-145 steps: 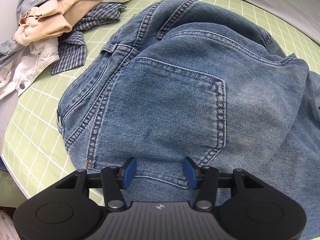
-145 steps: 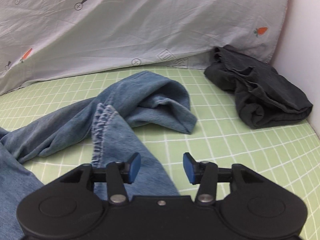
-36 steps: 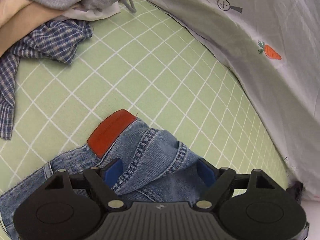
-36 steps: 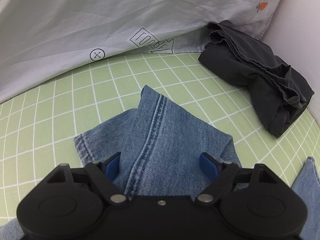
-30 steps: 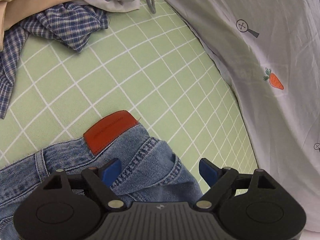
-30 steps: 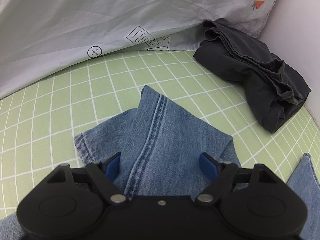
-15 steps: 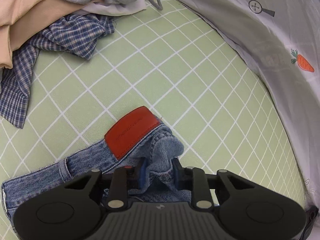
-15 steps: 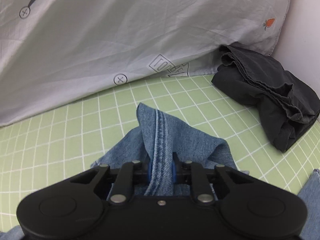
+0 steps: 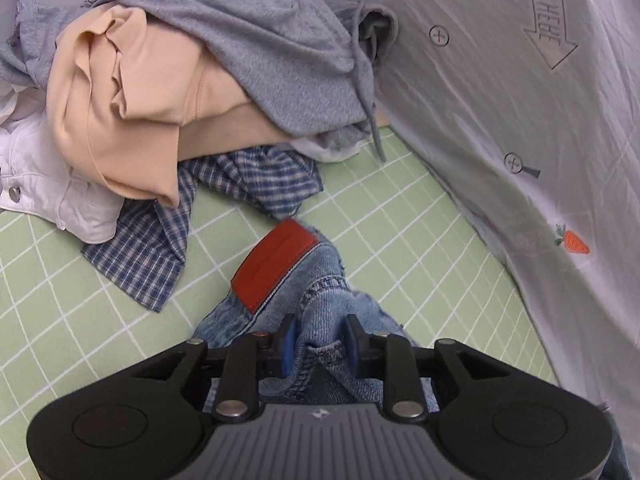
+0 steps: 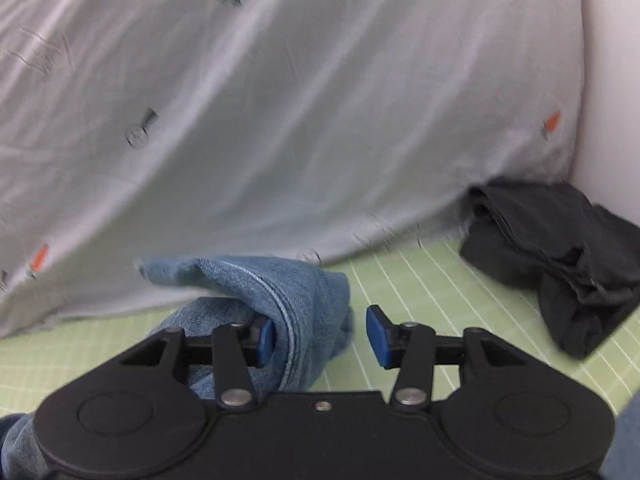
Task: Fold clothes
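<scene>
The left gripper [image 9: 318, 342] is seen with its jaws set narrowly on a bunched fold of the jeans [image 9: 320, 300] at the waistband; both blue pads [image 9: 287, 340] touch the denim, and the jaws are easing apart. A red-brown patch [image 9: 274, 264] on the waistband is seen just beyond the jaws, raised off the mat [image 9: 400, 240]. The rest of the jeans is drawn back under the gripper body.

Past the patch a checked shirt [image 9: 160, 248] is spread on the green gridded mat. Behind it a heap is piled: a white garment [image 9: 40, 188] at the left, a peach one [image 9: 120, 120] over it, and a grey hoodie [image 9: 260, 40] on top, its cord hanging down to the mat. A pale sheet [image 9: 520, 140] printed with carrots is draped along the right.

The right gripper [image 10: 320, 334] is seen with its jaws opening and partly spread. A folded edge of the jeans [image 10: 304, 300], with a seam, is draped between them against the left pad [image 10: 266, 340]; the right pad stands clear of the cloth, with mat [image 10: 420, 280] showing in the gap. The view is blurred. Beyond, the same pale sheet [image 10: 280, 120] is seen rising, and a dark garment [image 10: 560, 252] lies crumpled on the mat at the right, beside a white wall [image 10: 612, 80].
</scene>
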`<state>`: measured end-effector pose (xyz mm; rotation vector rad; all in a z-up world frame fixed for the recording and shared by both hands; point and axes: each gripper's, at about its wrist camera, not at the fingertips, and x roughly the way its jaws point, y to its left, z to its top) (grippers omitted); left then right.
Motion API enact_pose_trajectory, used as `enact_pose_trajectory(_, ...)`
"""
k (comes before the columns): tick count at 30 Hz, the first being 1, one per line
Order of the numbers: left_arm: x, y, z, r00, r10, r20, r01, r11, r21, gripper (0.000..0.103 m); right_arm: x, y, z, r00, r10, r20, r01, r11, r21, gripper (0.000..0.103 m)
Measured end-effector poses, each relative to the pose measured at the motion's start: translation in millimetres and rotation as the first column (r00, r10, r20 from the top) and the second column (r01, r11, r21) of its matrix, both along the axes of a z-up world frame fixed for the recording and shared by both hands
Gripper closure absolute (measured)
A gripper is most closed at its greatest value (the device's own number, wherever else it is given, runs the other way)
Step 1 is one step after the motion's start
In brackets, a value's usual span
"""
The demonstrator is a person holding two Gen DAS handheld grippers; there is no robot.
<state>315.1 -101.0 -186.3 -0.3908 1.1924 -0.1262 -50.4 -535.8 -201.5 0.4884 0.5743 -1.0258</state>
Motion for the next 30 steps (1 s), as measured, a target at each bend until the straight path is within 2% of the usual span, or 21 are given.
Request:
enact_pose_trajectory(1, -5, 1, -11, 0.999, -0.013, -0.029, 0.013, 1.000, -0.001, 0.073, -4, -2, -16, 0.999, -0.018, -0.044, 0.021, 0.997, 0.071, 0.058)
enact_pose_trajectory(2, -11, 1, -20, 0.999, -0.023, -0.049, 0.023, 1.000, -0.011, 0.073, -10, 0, -26, 0.998, -0.037, -0.058, 0.043, 0.994, 0.104, 0.059)
enact_pose_trajectory(4, -18, -1, -30, 0.998, -0.029, -0.053, 0.029, 1.000, 0.006, 0.073, -19, 6, -39, 0.996, -0.056, -0.064, 0.064, 0.989, 0.132, 0.058)
enact_pose_trajectory(9, -22, -10, -37, 0.997, -0.047, -0.057, 0.050, 0.997, 0.051, 0.073, 1, 12, -32, 0.994, 0.027, -0.108, -0.022, 0.999, 0.049, 0.057)
enact_pose_trajectory(13, -19, -13, -40, 0.996, -0.055, -0.065, 0.059, 0.996, 0.065, 0.073, 49, 13, -23, 0.969, 0.176, -0.175, -0.186, 0.982, -0.043, 0.051)
enact_pose_trajectory(15, -19, -12, -42, 0.996, -0.048, -0.070, 0.052, 0.997, 0.059, 0.073, 76, 14, -25, 0.932, 0.280, -0.228, -0.300, 0.952, -0.056, 0.043)
enact_pose_trajectory(18, -19, -11, -45, 0.996, -0.037, -0.076, 0.041, 0.998, 0.054, 0.073, 124, 18, -47, 0.816, 0.452, -0.361, -0.493, 0.869, -0.026, 0.042)
enact_pose_trajectory(19, -19, -11, -45, 0.996, -0.036, -0.076, 0.040, 0.998, 0.053, 0.073, 136, 20, -57, 0.776, 0.483, -0.405, -0.528, 0.849, 0.001, 0.043)
enact_pose_trajectory(20, -19, -11, -45, 0.996, -0.035, -0.076, 0.039, 0.998, 0.053, 0.073, 145, 21, -65, 0.752, 0.500, -0.430, -0.544, 0.839, 0.024, 0.045)
enact_pose_trajectory(22, -19, -10, -44, 0.997, -0.032, -0.077, 0.036, 0.998, 0.049, 0.073, 155, 21, -78, 0.729, 0.499, -0.469, -0.542, 0.839, 0.051, 0.049)
enact_pose_trajectory(23, -19, -10, -44, 0.997, -0.031, -0.077, 0.035, 0.998, 0.047, 0.073, 157, 20, -81, 0.724, 0.486, -0.489, -0.534, 0.844, 0.049, 0.056)
enact_pose_trajectory(24, -19, -9, -45, 0.997, -0.032, -0.076, 0.035, 0.998, 0.045, 0.073, 157, 19, -82, 0.729, 0.473, -0.495, -0.524, 0.851, 0.043, 0.069)
enact_pose_trajectory(25, -19, -9, -45, 0.997, -0.034, -0.075, 0.037, 0.998, 0.043, 0.073, 155, 16, -81, 0.746, 0.462, -0.480, -0.508, 0.861, 0.039, 0.079)
enact_pose_trajectory(26, -19, -9, -46, 0.997, -0.034, -0.075, 0.037, 0.998, 0.042, 0.073, 149, 13, -74, 0.776, 0.444, -0.448, -0.486, 0.874, 0.023, 0.096)
enact_pose_trajectory(29, -18, -8, -47, 0.996, -0.027, -0.081, 0.031, 0.999, 0.041, 0.073, 130, 3, -52, 0.858, 0.382, -0.345, -0.414, 0.910, -0.021, 0.099)
enact_pose_trajectory(30, -18, -9, -47, 0.996, -0.027, -0.081, 0.031, 0.999, 0.042, 0.073, 117, 2, -39, 0.887, 0.339, -0.314, -0.376, 0.924, -0.064, 0.100)
